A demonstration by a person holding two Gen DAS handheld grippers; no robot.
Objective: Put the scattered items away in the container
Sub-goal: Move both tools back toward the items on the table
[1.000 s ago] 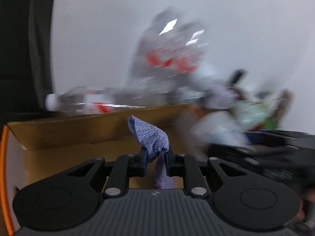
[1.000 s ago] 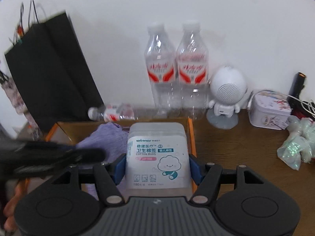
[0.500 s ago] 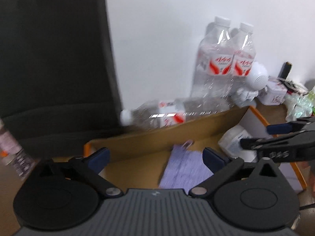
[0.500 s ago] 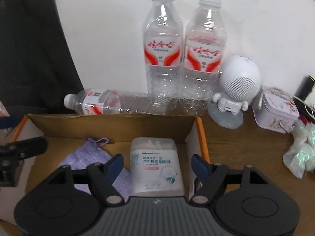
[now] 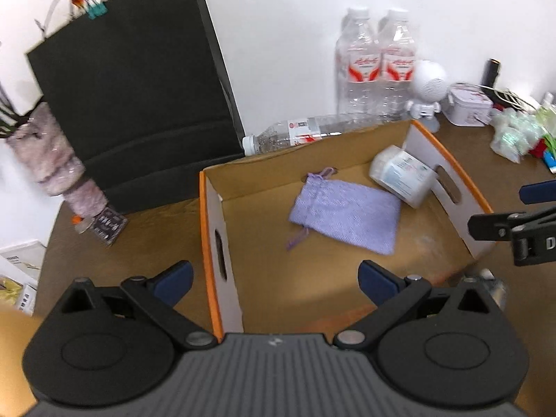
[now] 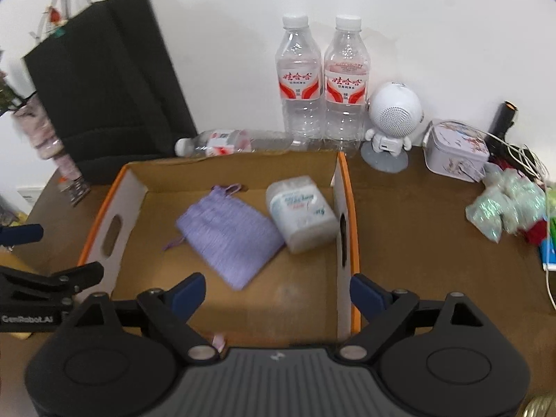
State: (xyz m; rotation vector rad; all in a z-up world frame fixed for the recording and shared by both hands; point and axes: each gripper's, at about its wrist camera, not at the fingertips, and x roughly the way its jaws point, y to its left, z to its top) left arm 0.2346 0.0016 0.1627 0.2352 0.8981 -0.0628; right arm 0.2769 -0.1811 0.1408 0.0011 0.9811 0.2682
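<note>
An open cardboard box (image 5: 448, 160) (image 6: 344, 187) with orange edges stands on the brown table. Inside it lie a purple drawstring pouch (image 5: 344, 213) (image 6: 229, 229) and a white pack of cotton buds (image 5: 403, 173) (image 6: 299, 212), which rests against the right wall. My left gripper (image 5: 274, 279) hangs open above the box's near left corner, holding nothing. My right gripper (image 6: 276, 290) is above the box's near right side, its jaws still opening with nothing between them. Each gripper shows at the edge of the other's view.
Two upright water bottles (image 6: 321, 80) and one lying bottle (image 6: 236, 140) stand behind the box by the wall. A black paper bag (image 5: 132, 97) is at back left. A white robot speaker (image 6: 391, 118), a tin (image 6: 455, 149) and crumpled wrappers (image 6: 504, 208) are at the right.
The left gripper let go of the purple pouch and the right released the cotton-bud pack; both now lie in the box. Both grippers opened, rose and pulled back.
</note>
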